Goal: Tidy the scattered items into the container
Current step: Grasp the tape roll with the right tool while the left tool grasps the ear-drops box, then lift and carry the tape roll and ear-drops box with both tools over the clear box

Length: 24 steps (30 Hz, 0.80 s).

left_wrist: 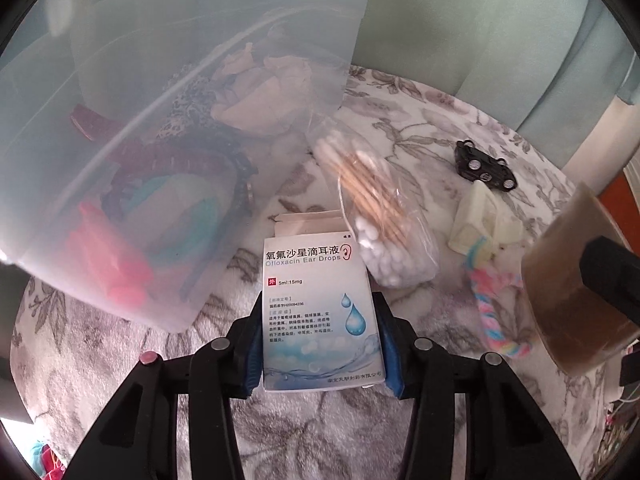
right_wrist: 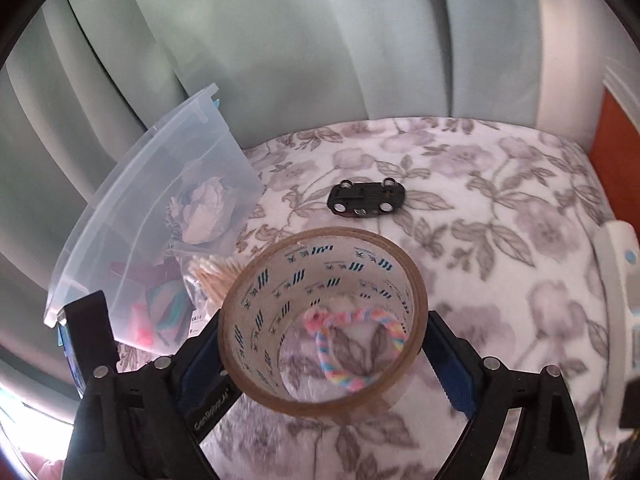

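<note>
My left gripper (left_wrist: 320,344) is shut on a white and blue ear drops box (left_wrist: 316,304), with a blue pad on each long side. Its open flap points toward the clear plastic container (left_wrist: 120,120) on the left. A bag of cotton swabs (left_wrist: 380,208) leans against that container. My right gripper (right_wrist: 324,352) is shut on a brown tape roll (right_wrist: 340,276), held off the bedspread. The tape roll (left_wrist: 572,280) also shows at the right edge of the left wrist view. A rainbow braided rope (left_wrist: 492,312), a cream item (left_wrist: 480,224) and an upturned black toy car (right_wrist: 366,198) lie loose.
The floral bedspread (right_wrist: 480,240) carries everything. The container (right_wrist: 160,184) holds crumpled paper, dark beads and pink and teal things. Pale green curtains (right_wrist: 320,40) hang behind. A white object (right_wrist: 616,264) and an orange surface (right_wrist: 612,140) are at the right edge.
</note>
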{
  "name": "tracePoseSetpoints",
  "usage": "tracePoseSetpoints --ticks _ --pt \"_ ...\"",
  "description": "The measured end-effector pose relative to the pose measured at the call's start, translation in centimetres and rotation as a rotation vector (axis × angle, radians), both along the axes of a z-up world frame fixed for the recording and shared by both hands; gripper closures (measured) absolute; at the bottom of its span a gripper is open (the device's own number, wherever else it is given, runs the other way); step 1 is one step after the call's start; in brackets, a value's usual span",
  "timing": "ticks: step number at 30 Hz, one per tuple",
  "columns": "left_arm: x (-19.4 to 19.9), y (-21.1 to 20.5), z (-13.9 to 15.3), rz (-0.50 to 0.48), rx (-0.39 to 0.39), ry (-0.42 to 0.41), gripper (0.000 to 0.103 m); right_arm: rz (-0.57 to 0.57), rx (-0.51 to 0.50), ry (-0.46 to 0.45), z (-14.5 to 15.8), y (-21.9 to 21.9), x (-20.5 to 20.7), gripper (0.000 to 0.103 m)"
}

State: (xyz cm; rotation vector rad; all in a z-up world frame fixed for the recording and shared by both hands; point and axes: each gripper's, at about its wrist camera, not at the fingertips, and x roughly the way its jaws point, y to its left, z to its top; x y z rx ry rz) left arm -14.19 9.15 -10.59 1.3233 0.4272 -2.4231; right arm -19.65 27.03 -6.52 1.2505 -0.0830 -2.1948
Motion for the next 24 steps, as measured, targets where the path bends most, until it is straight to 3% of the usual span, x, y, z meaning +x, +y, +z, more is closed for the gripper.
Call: tracePoseSetpoints --ticks 9,24 --pt "2.0 0.7 1.9 -0.050 0.025 0.024 0.054 -0.072 -0.016 0.015 2.8 2.7 4.4 0.010" --pt "6.2 1.3 8.8 -0.153 0.042 0.176 0.054 -0.108 -0.038 0.125 8.1 3.7 10.4 0.010"
